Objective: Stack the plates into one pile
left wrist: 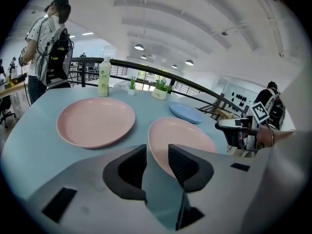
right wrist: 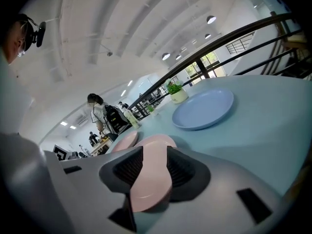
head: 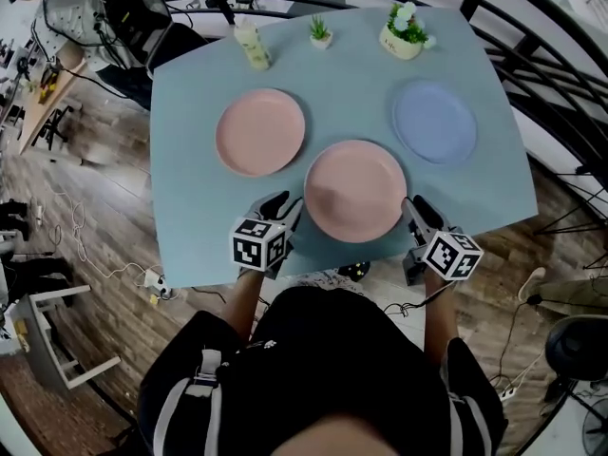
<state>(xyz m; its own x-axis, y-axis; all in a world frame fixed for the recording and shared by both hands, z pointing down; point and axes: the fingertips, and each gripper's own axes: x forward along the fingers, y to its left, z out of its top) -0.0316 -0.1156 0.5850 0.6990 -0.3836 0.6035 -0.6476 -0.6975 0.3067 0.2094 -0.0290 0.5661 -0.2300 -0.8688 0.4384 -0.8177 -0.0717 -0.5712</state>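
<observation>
Three plates lie on the light blue table (head: 199,207). One pink plate (head: 260,132) is at the left and a blue plate (head: 435,121) is at the right. A second pink plate (head: 355,190) lies near the front edge, between my grippers. My right gripper (head: 415,209) is at its right rim. In the right gripper view the gripper (right wrist: 154,157) is shut on that plate (right wrist: 151,174), which fills the gap between the jaws. My left gripper (head: 283,207) is at the plate's left rim. In the left gripper view it (left wrist: 157,152) is open, with the plate's edge (left wrist: 180,135) just inside its mouth.
A pale bottle (head: 253,44) and two small potted plants (head: 320,32) (head: 406,30) stand along the table's far edge. A dark curved railing (head: 532,55) runs behind and to the right. A person with a backpack (left wrist: 48,38) stands beyond the far left corner.
</observation>
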